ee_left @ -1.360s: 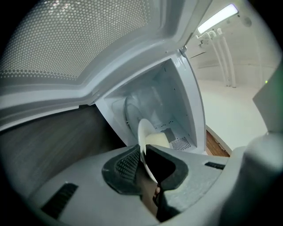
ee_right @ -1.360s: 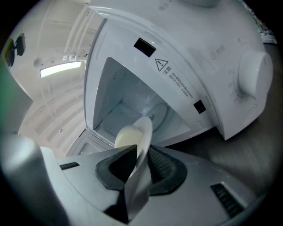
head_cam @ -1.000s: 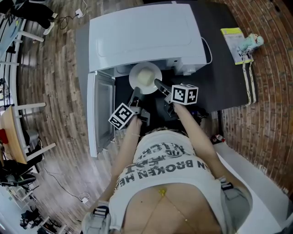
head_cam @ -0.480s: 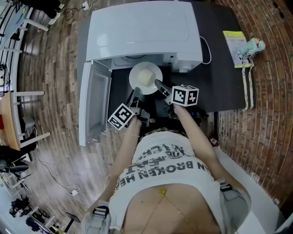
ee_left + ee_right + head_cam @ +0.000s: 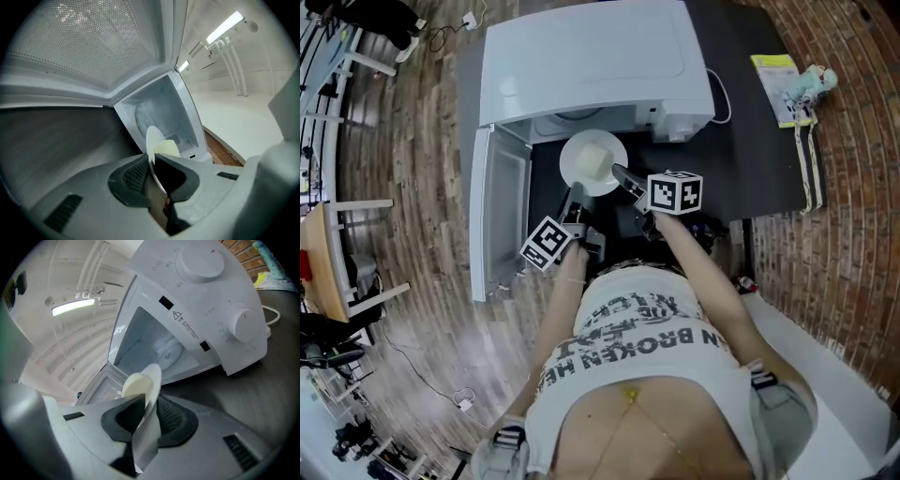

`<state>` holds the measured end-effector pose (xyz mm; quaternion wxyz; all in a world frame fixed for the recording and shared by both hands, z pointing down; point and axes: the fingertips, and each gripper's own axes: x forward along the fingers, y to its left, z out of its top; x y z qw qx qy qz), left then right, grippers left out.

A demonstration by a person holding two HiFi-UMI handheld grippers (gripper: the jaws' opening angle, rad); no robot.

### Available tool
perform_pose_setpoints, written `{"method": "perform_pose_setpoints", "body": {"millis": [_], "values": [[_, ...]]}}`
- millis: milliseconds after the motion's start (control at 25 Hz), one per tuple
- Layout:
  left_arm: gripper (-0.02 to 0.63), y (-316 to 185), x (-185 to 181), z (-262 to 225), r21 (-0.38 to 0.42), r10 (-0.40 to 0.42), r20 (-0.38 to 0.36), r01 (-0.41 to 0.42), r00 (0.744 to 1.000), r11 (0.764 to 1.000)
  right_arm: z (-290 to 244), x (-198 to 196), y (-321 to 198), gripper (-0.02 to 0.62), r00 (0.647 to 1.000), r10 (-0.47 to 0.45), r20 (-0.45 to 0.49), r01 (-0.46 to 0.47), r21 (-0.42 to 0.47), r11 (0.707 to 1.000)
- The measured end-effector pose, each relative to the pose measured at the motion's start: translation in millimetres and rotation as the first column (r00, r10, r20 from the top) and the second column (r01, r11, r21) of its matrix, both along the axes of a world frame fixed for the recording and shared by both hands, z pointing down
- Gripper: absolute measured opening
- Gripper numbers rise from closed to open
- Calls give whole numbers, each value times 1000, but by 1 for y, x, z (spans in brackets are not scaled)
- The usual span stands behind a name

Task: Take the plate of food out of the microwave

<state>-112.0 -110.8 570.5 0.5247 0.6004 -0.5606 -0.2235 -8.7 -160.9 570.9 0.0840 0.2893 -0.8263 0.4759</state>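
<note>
Left gripper [image 5: 576, 195] and right gripper [image 5: 621, 174] both pinch the plate [image 5: 593, 161], seemingly just clear of the microwave [image 5: 591, 66]; next it likely needs a level set-down.

seen from the head view, the boxy white microwave [image 5: 591, 66] walls off 12 o'clock of the round white plate of pale food [image 5: 593, 164]. the swung-out white microwave door [image 5: 499, 216] blocks 9 o'clock. at 3 o'clock the dark table [image 5: 750, 159] lies bare, with a yellow booklet [image 5: 776, 89] further off at 2 o'clock. the person's body [image 5: 647, 356] closes 6 o'clock.
</note>
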Motion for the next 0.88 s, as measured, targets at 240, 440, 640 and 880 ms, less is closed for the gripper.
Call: {"method": "perform_pose_setpoints", "body": {"millis": [240,440,640,880], "values": [[38,8,-17,-3,-1,49,10,-49,999,999,-3,-15,13,74,999,46,-1,-46,-2,999],[38,14,-23,-6,11,107,12,-107,994,994,-5,-18,27,75,995,97,-15,-97,7,995],[38,26,-20,-5,18,164,3,-164,986,986,-5,-13,44,75,986,165,-30,-165,18,986],[38,48,-21,-3,20,223,9,-223,975,975,-4,-13,73,75,974,226,-13,-226,18,974]]}}
